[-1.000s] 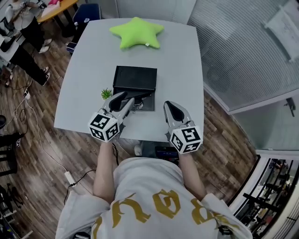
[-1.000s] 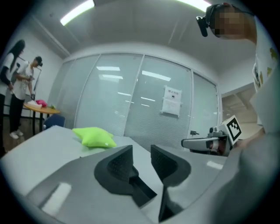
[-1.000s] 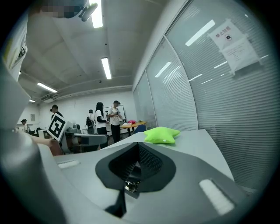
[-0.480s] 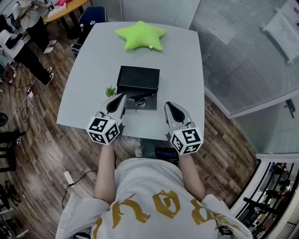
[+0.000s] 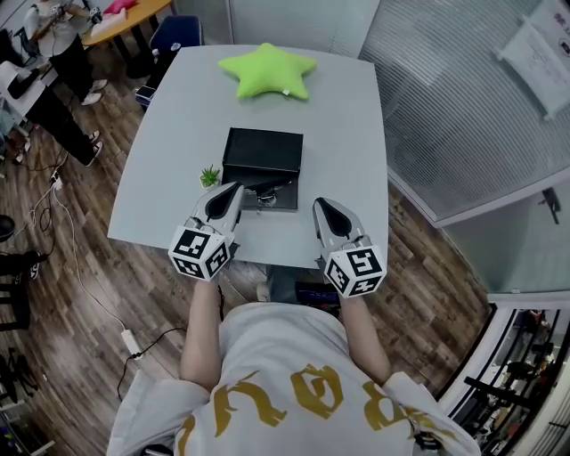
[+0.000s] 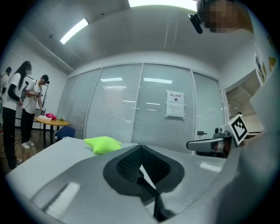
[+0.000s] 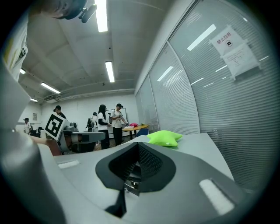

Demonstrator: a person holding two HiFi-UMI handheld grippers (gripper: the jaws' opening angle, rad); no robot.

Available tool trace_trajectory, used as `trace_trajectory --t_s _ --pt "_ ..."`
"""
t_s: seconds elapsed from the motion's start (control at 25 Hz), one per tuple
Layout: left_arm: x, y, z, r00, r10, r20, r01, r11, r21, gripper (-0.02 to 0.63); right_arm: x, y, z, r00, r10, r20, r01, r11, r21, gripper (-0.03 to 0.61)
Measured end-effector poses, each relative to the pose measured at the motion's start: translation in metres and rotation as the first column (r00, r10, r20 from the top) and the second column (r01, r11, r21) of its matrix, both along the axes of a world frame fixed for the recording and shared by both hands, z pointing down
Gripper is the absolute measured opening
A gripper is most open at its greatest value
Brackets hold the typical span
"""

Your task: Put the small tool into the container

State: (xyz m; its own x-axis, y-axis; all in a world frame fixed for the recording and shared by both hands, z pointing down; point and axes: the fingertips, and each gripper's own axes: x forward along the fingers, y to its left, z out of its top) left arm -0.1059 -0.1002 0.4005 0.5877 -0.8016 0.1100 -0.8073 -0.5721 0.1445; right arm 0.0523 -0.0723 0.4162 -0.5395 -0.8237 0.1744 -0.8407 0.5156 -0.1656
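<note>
An open black case (image 5: 262, 147) lies mid-table in the head view. In its near half rests a small dark tool with a silvery part (image 5: 270, 190). My left gripper (image 5: 237, 187) is just left of the case's near corner, shut and holding nothing. My right gripper (image 5: 318, 204) hovers right of the case near the table's front edge, also shut and empty. In the left gripper view the jaws (image 6: 140, 147) meet with nothing between them. The right gripper view shows the same for its jaws (image 7: 139, 144). Neither gripper view shows the case.
A green star cushion (image 5: 267, 69) sits at the far side of the grey table (image 5: 347, 134). A tiny green plant (image 5: 209, 176) stands left of the case. People stand by an orange table (image 5: 116, 18) at the far left. A glass wall (image 5: 463, 98) runs along the right.
My left gripper has drawn back from over the case's near half to just beside its left corner. The tool stays in the case and the right gripper has barely moved.
</note>
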Motion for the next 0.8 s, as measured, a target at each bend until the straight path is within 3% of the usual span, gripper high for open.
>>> trace_trajectory --t_s 0.2,0.44,0.8 --pt "-0.006 0.0 0.006 0.999 -0.007 -0.038 0.006 0.999 -0.037 0.0 -0.002 0.0 0.0 1.0 0.001 0.005 -0.001 1.0 -0.002 0.023" --pt "-0.008 0.003 0.013 1.0 -0.008 -0.027 0.007 0.998 -0.059 0.0 -0.005 0.002 0.003 1.0 -0.006 0.009 0.006 1.0 -0.012 0.023" --pt "-0.011 0.002 0.011 0.997 0.0 -0.075 -0.004 0.999 -0.054 0.0 -0.008 0.002 0.002 1.0 -0.005 -0.001 0.005 1.0 -0.004 0.023"
